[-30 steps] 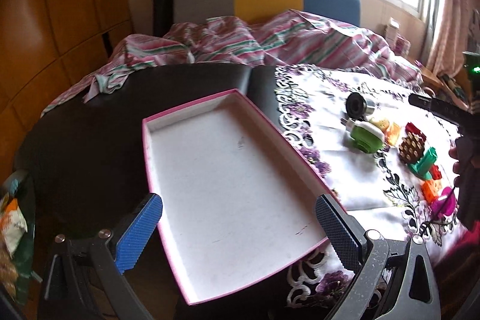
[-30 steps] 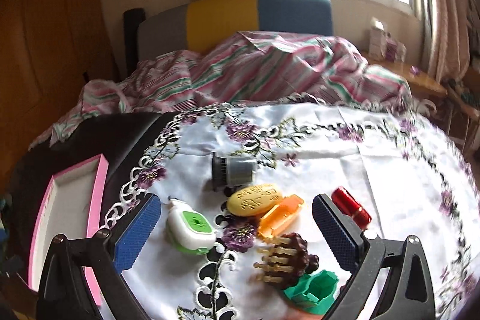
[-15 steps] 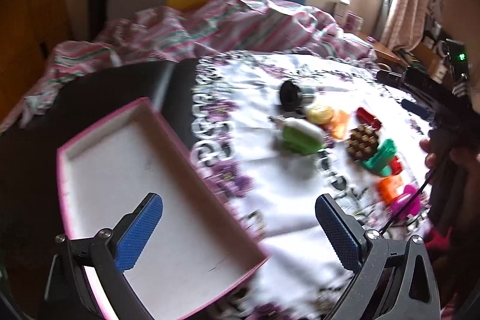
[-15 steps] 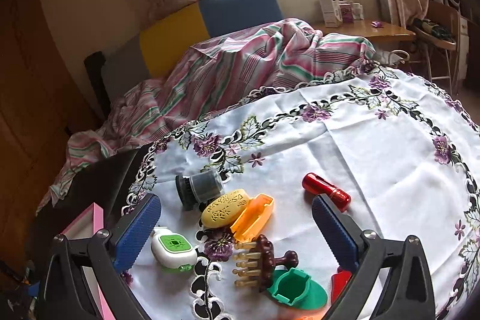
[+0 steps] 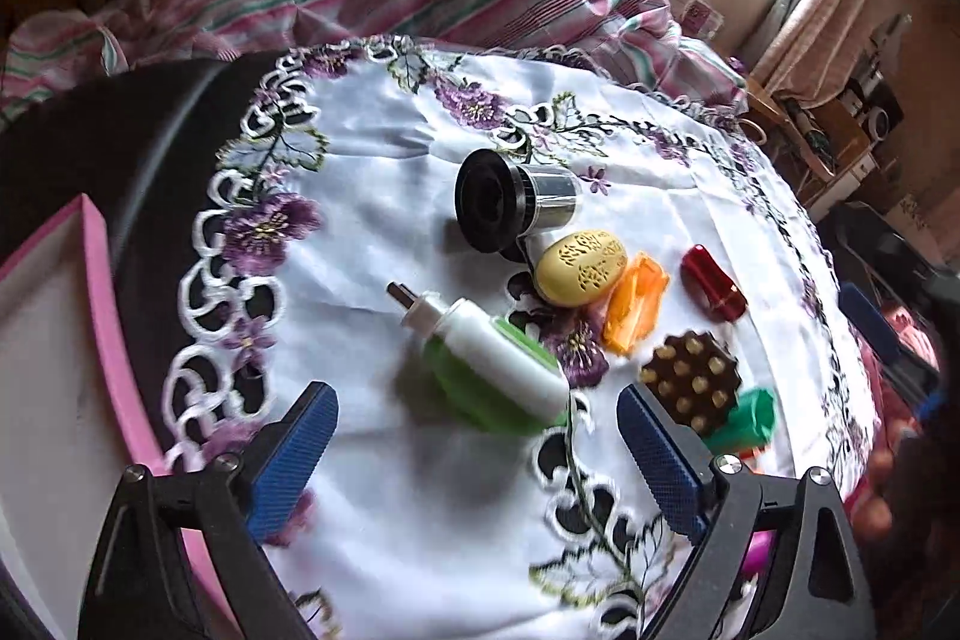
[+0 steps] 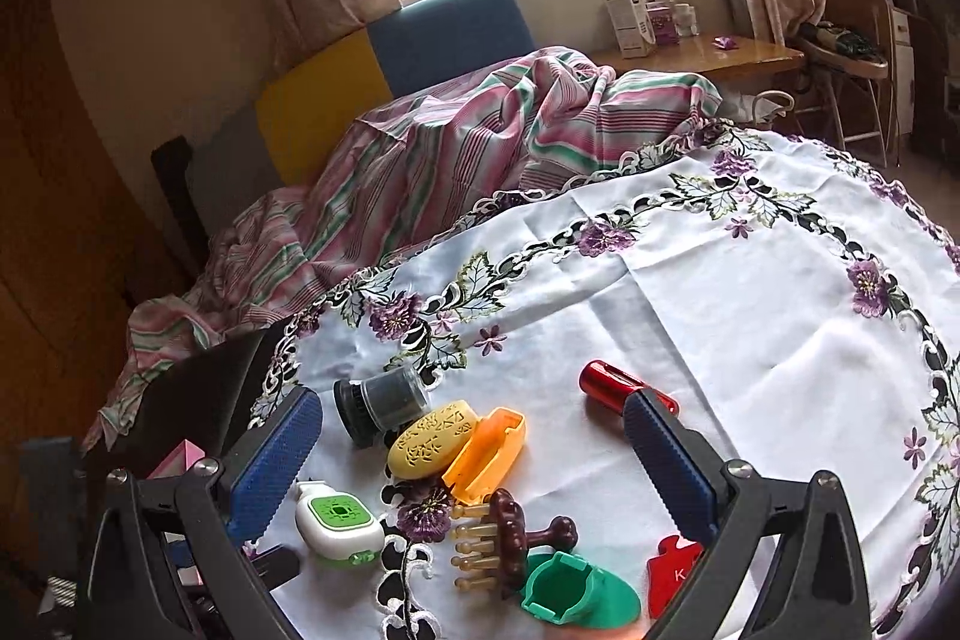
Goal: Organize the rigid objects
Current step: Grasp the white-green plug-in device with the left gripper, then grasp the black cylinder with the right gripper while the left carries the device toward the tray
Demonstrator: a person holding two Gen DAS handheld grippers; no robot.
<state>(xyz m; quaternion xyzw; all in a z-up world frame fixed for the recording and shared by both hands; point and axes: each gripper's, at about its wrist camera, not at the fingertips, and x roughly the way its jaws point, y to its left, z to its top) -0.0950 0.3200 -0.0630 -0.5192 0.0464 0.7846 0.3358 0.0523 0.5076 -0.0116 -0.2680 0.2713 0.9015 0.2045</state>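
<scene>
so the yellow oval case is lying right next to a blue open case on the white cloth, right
Not quite: the open case beside the yellow oval case is orange, not blue. Both wrist views show it. They do lie side by side on the white cloth.

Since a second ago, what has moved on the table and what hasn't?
The left gripper swung away from the pink box, now at the frame's left edge, toward the white-and-green plug-in device; its jaws are closing, nothing between them yet. The right gripper rolled, empty and open. The objects on the tablecloth stayed put.
</scene>
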